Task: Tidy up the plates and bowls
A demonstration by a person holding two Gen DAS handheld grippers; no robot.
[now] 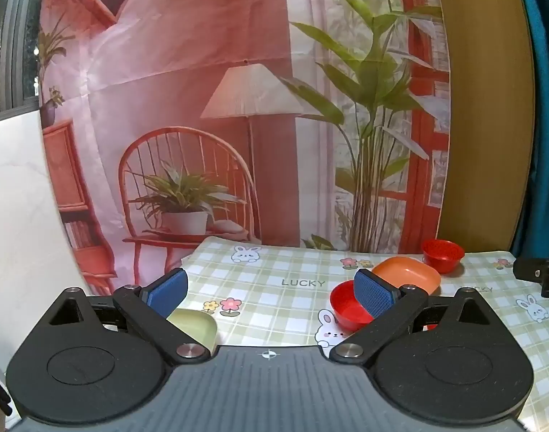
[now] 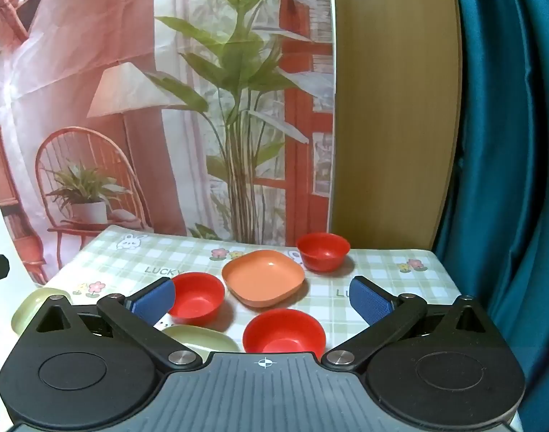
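In the right wrist view, three red bowls stand on the checked tablecloth [image 2: 375,270]: one far back [image 2: 323,251], one at left [image 2: 197,297], one nearest [image 2: 283,331]. An orange square plate [image 2: 263,277] lies between them. Two pale green plates lie at the near left [image 2: 202,338] [image 2: 36,304]. My right gripper [image 2: 262,297] is open and empty above the near bowls. In the left wrist view, my left gripper [image 1: 271,293] is open and empty over the cloth, with a pale green plate [image 1: 195,325] by its left finger and a red bowl [image 1: 348,306] behind its right finger.
The orange plate [image 1: 406,273] and far red bowl [image 1: 442,253] show at right in the left wrist view. A printed backdrop [image 1: 202,108] hangs behind the table, with a wooden panel [image 2: 393,108] and teal curtain [image 2: 508,144] to the right. The other gripper's tip [image 1: 537,273] shows at the right edge.
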